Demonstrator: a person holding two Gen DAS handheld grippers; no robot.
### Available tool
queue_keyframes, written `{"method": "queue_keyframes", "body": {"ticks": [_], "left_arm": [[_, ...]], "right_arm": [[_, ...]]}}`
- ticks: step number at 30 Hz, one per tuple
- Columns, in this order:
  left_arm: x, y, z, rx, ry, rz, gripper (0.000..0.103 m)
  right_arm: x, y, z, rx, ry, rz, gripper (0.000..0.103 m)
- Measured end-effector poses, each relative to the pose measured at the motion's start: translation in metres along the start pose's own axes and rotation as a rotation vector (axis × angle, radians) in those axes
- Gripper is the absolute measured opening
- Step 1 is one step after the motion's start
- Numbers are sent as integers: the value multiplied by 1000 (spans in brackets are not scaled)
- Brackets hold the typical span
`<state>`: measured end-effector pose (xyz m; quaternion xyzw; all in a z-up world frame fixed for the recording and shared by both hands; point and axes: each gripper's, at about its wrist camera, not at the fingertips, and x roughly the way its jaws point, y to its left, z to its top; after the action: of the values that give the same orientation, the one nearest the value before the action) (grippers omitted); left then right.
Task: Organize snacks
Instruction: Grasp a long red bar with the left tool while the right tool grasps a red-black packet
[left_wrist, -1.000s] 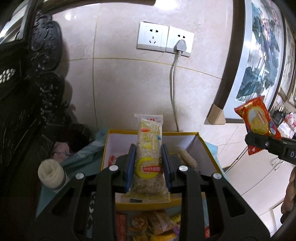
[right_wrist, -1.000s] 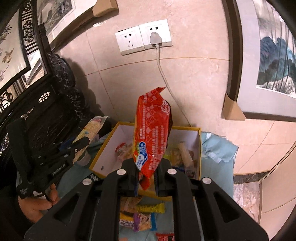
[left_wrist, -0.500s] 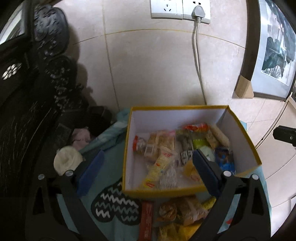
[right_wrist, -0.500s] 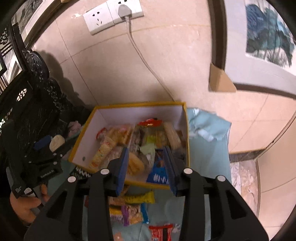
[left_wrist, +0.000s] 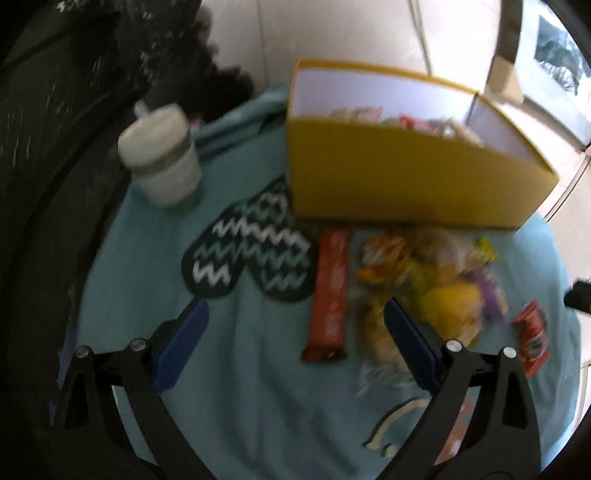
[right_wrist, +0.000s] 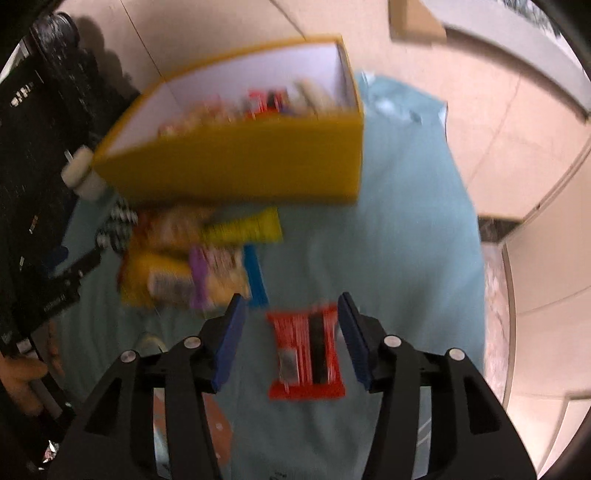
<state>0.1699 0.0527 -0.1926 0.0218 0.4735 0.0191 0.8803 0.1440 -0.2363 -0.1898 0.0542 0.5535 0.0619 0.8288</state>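
A yellow box (left_wrist: 406, 184) (right_wrist: 236, 166) holding several snack packs stands at the back of a teal cloth (left_wrist: 258, 406). In front of it lies a loose pile of snacks (left_wrist: 424, 280) (right_wrist: 192, 266). My left gripper (left_wrist: 295, 343) is wide open and empty above the cloth, with a long red-orange bar (left_wrist: 330, 291) lying between its spread fingers. My right gripper (right_wrist: 290, 330) hangs low over a small red pack (right_wrist: 304, 354); its jaws are opening, the pack lies between the blue pads (right_wrist: 231, 339) without touching them. That red pack (left_wrist: 532, 338) also shows at the right in the left wrist view.
A white lidded cup (left_wrist: 160, 155) stands left of the box. Dark carved furniture (left_wrist: 44, 110) borders the left side. A tiled wall rises behind the box. A hand (right_wrist: 22, 373) holds the left gripper's handle at the lower left of the right wrist view.
Both grippers let their packs fall into the box, opened, and dropped from above the box down toward the snacks on the cloth. The view tilted downward.
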Motion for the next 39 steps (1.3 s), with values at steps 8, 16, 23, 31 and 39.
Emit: {"method": "queue_keyframes", "body": {"ticks": [8, 16, 23, 31, 39], "left_arm": [[27, -3, -2, 31, 45, 55, 97], [54, -11, -2, 78, 64, 59, 97], [78, 2, 6, 77, 71, 86, 100], [66, -17, -5, 205, 5, -6, 28], [54, -23, -19, 186, 33, -82, 24]], "right_arm": [[19, 7, -20, -39, 52, -27, 47], [31, 10, -20, -37, 68, -50, 46], [54, 11, -22, -30, 111, -79, 50], [56, 17, -26, -62, 92, -48, 44], [38, 23, -32, -62, 53, 10, 44]]}}
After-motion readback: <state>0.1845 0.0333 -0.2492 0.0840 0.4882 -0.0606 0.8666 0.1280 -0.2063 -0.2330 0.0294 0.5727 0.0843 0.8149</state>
